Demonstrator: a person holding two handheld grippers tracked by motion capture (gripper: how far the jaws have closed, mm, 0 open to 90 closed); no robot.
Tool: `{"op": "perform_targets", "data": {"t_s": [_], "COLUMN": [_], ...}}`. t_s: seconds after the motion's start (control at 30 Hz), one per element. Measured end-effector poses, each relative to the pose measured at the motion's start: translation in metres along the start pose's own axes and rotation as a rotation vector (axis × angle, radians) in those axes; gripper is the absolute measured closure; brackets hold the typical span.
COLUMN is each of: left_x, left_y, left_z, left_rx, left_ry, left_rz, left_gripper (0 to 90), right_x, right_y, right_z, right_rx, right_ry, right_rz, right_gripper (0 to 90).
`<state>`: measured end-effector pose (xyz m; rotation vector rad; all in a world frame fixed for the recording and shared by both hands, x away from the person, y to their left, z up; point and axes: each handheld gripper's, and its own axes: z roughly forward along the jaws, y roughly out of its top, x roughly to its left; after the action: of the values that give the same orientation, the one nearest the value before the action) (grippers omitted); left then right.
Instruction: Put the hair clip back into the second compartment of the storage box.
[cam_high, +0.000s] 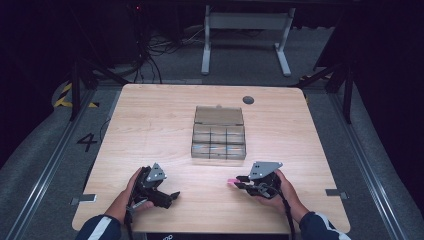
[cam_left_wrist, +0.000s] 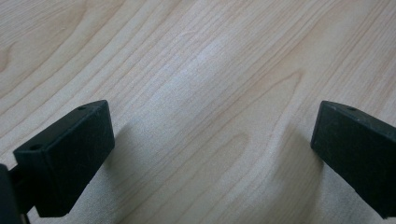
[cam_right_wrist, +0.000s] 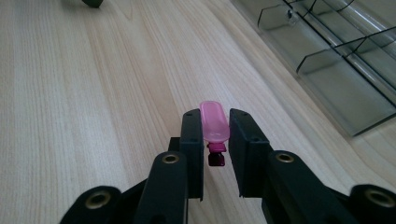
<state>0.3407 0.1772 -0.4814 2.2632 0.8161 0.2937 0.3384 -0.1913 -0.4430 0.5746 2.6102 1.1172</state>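
Table (cam_high: 150, 130) brightly lit from above, surroundings dark; soft shadows, near foreground blurred in gripper views.

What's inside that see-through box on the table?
The clear box has its lid open and dividers making small compartments. The ones seen look empty. Glare hides some of them, and the raised lid blurs what is behind it.

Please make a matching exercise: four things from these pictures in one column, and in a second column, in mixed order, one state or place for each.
1. left gripper
2. right gripper
3. pink piece
4. clear box

A. lid open, at mid table
B. held between two jaws
C. jaws wide apart, nothing between
D. shut on a small thing

Pairs: 1-C, 2-D, 3-B, 4-A
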Motion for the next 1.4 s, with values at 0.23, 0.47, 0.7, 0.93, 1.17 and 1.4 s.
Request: {"op": "perform_targets", "data": {"t_s": [0.23, 0.47, 0.7, 0.93, 1.17, 1.4], "left_x": [0.0, 0.0, 0.0, 0.0, 0.0, 0.0], "left_y": [0.0, 0.0, 0.0, 0.0, 0.0, 0.0], "left_z": [0.0, 0.0, 0.0, 0.0, 0.0, 0.0], "left_rx": [0.0, 0.0, 0.0, -0.001, 0.0, -0.001], "left_ry": [0.0, 0.001, 0.002, 0.003, 0.003, 0.007], "left_rz": [0.0, -0.001, -0.002, -0.001, -0.002, -0.002], "left_gripper": [0.1, 0.1, 0.1, 0.1, 0.1, 0.2], "right_x": [-0.002, -0.007, -0.011, -0.018, -0.026, -0.033], "right_y": [0.008, 0.018, 0.026, 0.037, 0.048, 0.062], "right_z": [-0.006, -0.014, -0.017, -0.025, -0.028, -0.028], "right_rx": [-0.023, -0.052, -0.057, -0.09, -0.111, -0.131], "right_ry": [-0.005, -0.007, -0.007, -0.022, -0.025, -0.028], "right_rz": [-0.013, -0.017, -0.03, -0.032, -0.032, -0.041], "right_gripper": [76.7, 76.7, 76.7, 76.7, 76.7, 76.7]}}
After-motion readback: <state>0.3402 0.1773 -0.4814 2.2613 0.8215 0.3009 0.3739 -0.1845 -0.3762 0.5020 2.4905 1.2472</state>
